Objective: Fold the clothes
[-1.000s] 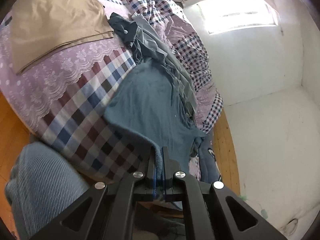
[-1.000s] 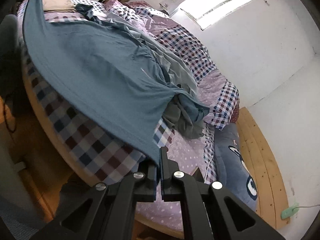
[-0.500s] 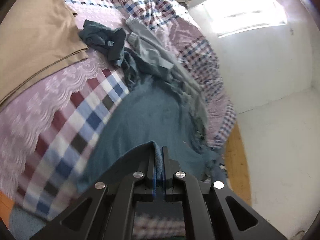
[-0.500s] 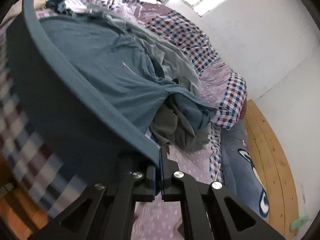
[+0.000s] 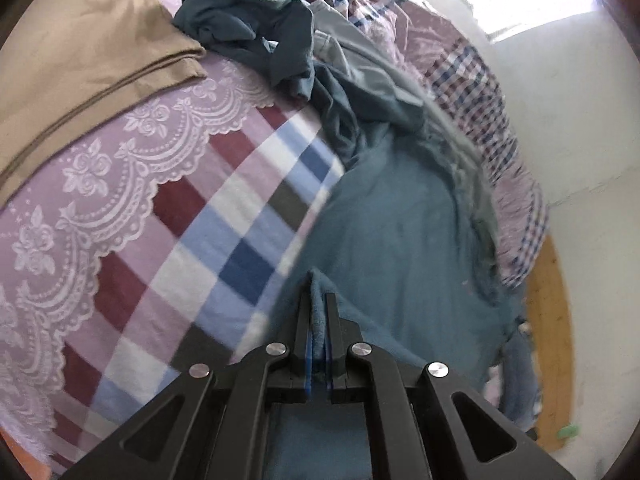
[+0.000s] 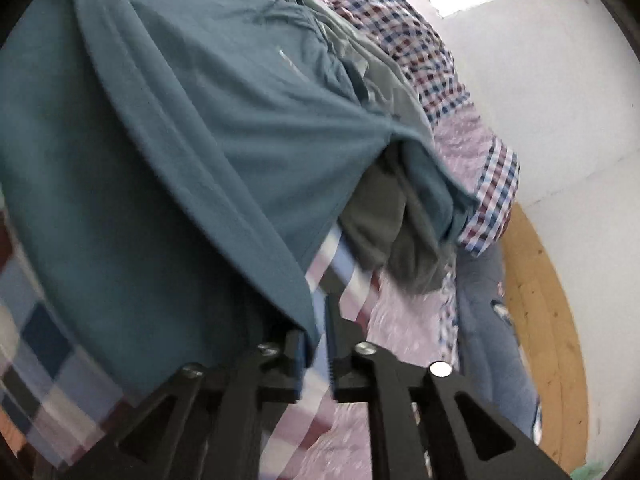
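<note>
Where the teal garment lies, it is spread over the checked bedspread, with one edge folded back over its own body in the right wrist view. The left gripper is clamped on a pinch of that cloth, which stands up as a ridge between its fingers. The right gripper has just been opening: a gap shows between its jaws, and the garment's corner hangs against the left finger only, not pressed by both. A crumpled dark teal item lies further up the bed, beside a folded tan cloth. A grey garment protrudes from under the teal one. Wooden flooring borders the bed.
</note>
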`<state>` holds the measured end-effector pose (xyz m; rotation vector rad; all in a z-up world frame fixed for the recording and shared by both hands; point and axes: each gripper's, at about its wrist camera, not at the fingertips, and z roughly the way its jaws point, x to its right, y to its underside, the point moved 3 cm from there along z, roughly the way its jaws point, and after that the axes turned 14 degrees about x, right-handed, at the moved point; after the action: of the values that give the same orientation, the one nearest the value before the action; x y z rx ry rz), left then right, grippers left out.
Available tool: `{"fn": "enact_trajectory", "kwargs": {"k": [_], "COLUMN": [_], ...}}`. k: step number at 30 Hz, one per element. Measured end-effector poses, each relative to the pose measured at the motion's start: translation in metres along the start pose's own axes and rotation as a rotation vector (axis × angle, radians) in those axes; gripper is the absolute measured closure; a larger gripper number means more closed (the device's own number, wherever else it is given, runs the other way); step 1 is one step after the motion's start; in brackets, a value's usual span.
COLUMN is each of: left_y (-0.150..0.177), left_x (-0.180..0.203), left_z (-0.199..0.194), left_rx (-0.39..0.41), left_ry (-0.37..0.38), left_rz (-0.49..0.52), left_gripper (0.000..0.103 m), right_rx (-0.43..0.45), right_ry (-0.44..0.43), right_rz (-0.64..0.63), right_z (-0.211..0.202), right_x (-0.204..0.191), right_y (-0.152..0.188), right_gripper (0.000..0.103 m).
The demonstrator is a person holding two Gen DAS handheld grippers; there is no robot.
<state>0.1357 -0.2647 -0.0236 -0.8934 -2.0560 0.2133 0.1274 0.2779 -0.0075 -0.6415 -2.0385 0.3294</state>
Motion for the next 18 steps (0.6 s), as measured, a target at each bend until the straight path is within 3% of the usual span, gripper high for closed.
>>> {"fn": "enact_trajectory", "kwargs": {"k": [2, 6, 8, 14, 18], "left_y": [0.003, 0.008, 0.009, 0.012, 0.014], "left_x": [0.003, 0.003, 0.001, -0.001, -0.002], "left_z": [-0.002, -0.003, -0.005, -0.01, -0.014], "left_rx": [-0.003, 0.001, 0.001, 0.003, 0.005], "left_ry": [-0.027, -0.048, -0.05, -0.056, -0.064], "left_rz": [0.044, 0.054, 0.05, 0.053, 0.054], "left_gripper": [0.1, 0.1, 0.1, 0.1, 0.1], "right_rx": [-0.005, -0.004, -0.014, -0.129, -0.143], "right_ry": [0.0, 0.022, 0.024, 0.046, 0.05], "right_rz": [0.043, 0.126, 0.175, 0.339, 0.506], "right_z": [-0.005, -0.019, -0.023, -0.031, -0.049], "right_x": [0.006, 0.022, 0.032, 0.063, 0.084], "right_y": [0.007, 0.012, 0.016, 0.049, 0.069], "right_gripper": [0.082, 0.043, 0.033, 0.028, 0.028]}}
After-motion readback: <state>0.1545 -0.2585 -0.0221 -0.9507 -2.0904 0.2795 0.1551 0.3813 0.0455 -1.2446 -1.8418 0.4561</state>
